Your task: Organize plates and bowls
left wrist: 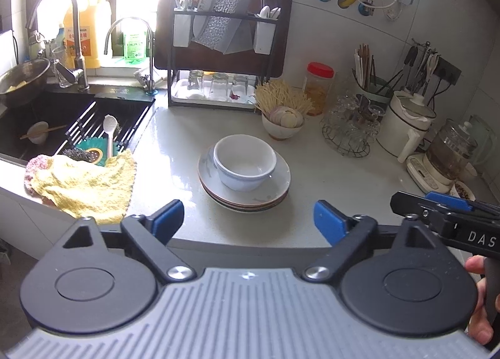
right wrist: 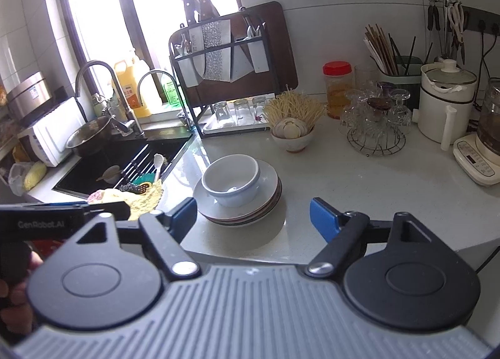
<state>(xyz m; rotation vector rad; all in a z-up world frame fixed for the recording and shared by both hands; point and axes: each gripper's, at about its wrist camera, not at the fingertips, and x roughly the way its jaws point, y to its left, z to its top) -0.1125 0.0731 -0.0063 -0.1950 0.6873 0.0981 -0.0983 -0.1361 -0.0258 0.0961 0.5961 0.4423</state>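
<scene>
Kitchen corner, pale stone counter [left wrist: 328,171] under a bright window, tiled wall behind. Black sink [left wrist: 47,115] at far left with a small bowl, chopsticks across it, and a white spoon [left wrist: 111,133] on the drain rack; yellow cloth [left wrist: 90,184] heaped on the near sink edge. Dark knife rack [left wrist: 225,43] at the far middle, upturned glasses [left wrist: 218,85] beneath. Right of that — a bowl of garlic and dry noodles [left wrist: 282,115], a red-lidded jar [left wrist: 318,87], glassware on a wire stand [left wrist: 350,127], a chopstick holder, a white pot [left wrist: 406,121], a kettle on its base.

White bowl [left wrist: 245,162] upright, mouth up, resting in the stack of plates [left wrist: 243,187] at mid-counter; stack flat, slightly fanned, no long axis to either. Bare counter around the stack, cloth nearest on the left, garlic bowl just beyond.

Left gripper [left wrist: 248,218] short of the stack, blue pads spread wide, nothing between. Right gripper [right wrist: 253,215] likewise near the stack's front edge, jaws apart and empty — stack well clear of both pads. Hand [left wrist: 479,296] visible at right edge on the other tool's grip.
</scene>
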